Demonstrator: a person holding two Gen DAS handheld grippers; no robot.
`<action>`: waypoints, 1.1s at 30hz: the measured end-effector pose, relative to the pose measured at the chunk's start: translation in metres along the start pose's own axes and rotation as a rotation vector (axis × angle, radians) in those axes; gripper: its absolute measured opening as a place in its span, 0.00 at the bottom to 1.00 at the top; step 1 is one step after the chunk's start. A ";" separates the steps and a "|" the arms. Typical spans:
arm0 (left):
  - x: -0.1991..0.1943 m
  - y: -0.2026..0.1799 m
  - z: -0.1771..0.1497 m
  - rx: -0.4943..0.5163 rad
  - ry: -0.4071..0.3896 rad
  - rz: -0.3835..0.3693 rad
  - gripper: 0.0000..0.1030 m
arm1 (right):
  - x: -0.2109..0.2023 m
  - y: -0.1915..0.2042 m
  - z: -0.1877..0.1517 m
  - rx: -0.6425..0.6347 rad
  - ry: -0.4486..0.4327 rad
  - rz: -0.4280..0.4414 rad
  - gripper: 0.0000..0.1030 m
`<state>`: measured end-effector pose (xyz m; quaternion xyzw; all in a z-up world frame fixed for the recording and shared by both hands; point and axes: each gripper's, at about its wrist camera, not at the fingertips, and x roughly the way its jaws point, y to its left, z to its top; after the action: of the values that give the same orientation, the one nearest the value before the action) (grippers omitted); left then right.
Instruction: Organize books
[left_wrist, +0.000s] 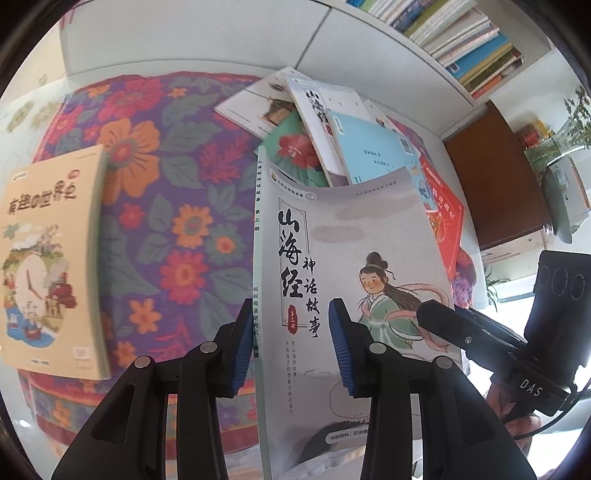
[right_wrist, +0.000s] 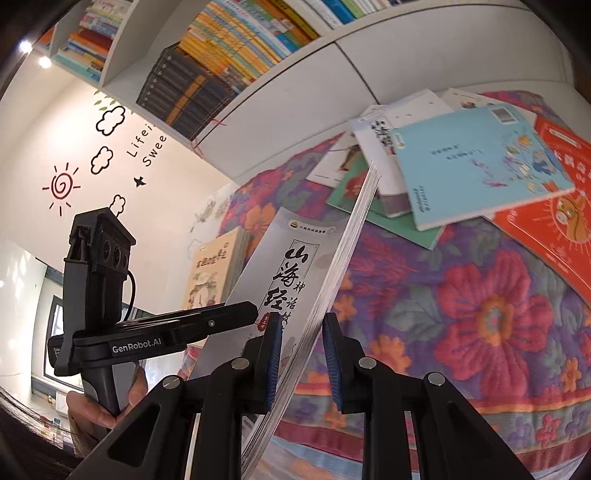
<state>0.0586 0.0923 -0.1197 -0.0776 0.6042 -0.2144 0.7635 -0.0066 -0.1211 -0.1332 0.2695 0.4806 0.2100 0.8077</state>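
Observation:
A grey storybook (left_wrist: 351, 229) with a painted girl on its cover hangs tilted above a floral cushion (left_wrist: 166, 206), held from both sides. My left gripper (left_wrist: 291, 343) is shut on it near the spine. My right gripper (right_wrist: 301, 325) is shut on the grey storybook (right_wrist: 295, 258) at the page edge, which runs up between its blue pads. On the cushion's left lies a yellow picture book (left_wrist: 44, 258). A loose pile of books (left_wrist: 332, 129) sits at the cushion's far side, with a light blue one (right_wrist: 461, 158) on top and a red one (right_wrist: 554, 221) beside it.
White bookshelves (right_wrist: 221, 55) packed with books run behind the cushion, over a white cabinet front (left_wrist: 221, 37). A brown cabinet (left_wrist: 495, 177) stands to the right. A person's hand (right_wrist: 96, 410) grips the left tool's handle. The flowered cushion top (right_wrist: 480, 295) shows between the yellow book and the pile.

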 end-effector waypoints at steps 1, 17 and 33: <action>-0.003 0.004 0.001 -0.004 -0.005 -0.003 0.34 | 0.002 0.004 0.001 -0.004 0.002 0.000 0.22; -0.067 0.089 0.011 -0.070 -0.111 0.024 0.34 | 0.053 0.083 0.019 -0.083 0.015 0.046 0.22; -0.104 0.186 0.017 -0.188 -0.190 0.063 0.34 | 0.132 0.166 0.047 -0.186 0.075 0.106 0.22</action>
<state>0.0999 0.3004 -0.0924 -0.1496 0.5485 -0.1244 0.8132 0.0813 0.0745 -0.0967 0.2104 0.4737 0.3062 0.7985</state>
